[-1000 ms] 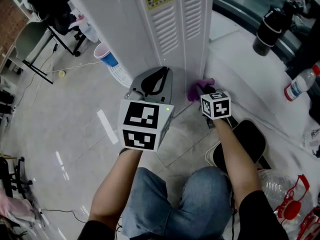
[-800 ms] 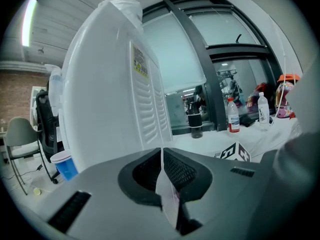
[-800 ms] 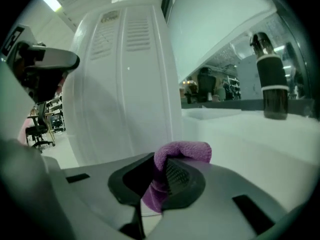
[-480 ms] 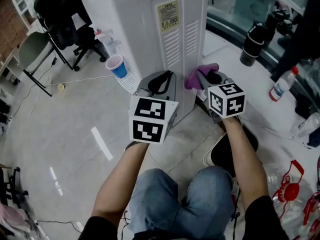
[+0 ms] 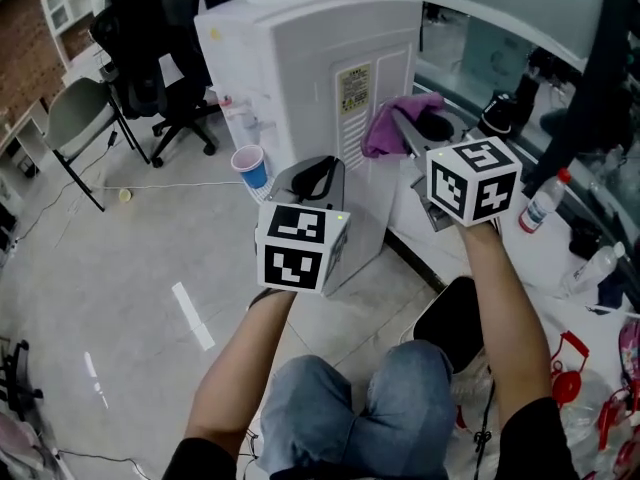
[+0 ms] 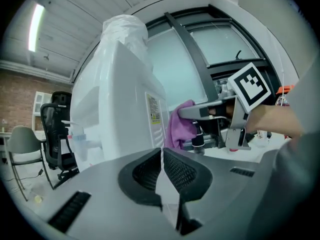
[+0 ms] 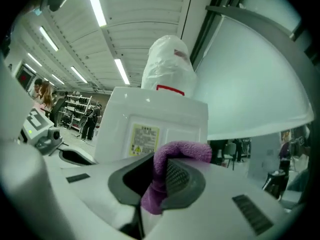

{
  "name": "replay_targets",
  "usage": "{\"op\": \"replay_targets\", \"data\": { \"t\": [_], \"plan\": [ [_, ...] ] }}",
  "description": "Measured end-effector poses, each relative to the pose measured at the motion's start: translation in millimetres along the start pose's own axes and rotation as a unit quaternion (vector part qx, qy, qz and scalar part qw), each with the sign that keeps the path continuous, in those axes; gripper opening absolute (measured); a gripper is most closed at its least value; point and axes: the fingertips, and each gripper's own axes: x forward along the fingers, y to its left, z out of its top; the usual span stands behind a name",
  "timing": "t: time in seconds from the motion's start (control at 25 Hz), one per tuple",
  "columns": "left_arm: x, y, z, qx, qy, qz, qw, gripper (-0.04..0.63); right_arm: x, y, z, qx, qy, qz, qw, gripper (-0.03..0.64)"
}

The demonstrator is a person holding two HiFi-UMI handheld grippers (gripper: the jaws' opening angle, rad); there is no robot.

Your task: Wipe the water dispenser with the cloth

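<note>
The white water dispenser [image 5: 300, 78] stands ahead, its back panel with a yellow label facing me. My right gripper [image 5: 408, 130] is shut on a purple cloth [image 5: 392, 123] and holds it against the upper back panel by the label. In the right gripper view the cloth [image 7: 172, 156] hangs between the pads, with the dispenser [image 7: 150, 124] and its bagged bottle behind. My left gripper [image 5: 318, 175] hovers lower, near the panel's left corner, jaws shut with nothing in them. The left gripper view shows the dispenser [image 6: 120, 109], the cloth [image 6: 181, 124] and the right gripper [image 6: 200, 111].
A blue paper cup [image 5: 250, 165] sits at the dispenser's front left side. Black office chairs [image 5: 150, 38] and a grey chair [image 5: 75, 108] stand to the left. A plastic bottle [image 5: 543, 200] and a dark cup [image 5: 497, 113] lie to the right, by the window ledge.
The right gripper has carried the cloth up the back panel from near the floor to beside the label. The left gripper has stayed low, and my view has risen.
</note>
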Motion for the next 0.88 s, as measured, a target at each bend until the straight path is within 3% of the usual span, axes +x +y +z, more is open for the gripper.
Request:
{"op": "replay_targets", "data": {
  "t": [0.52,0.88],
  "plan": [
    [-22.7,17.4,34.4,-0.002,-0.018,0.017,0.9997,0.037,6.1,20.7,138.2,-0.039,-0.091,0.01,0.995,0.041],
    [-34.1,33.4,34.2,-0.008,-0.021,0.036,0.9991,0.037,26.7,33.2,152.0,-0.05,-0.095,0.02,0.994,0.041]
  ]
}}
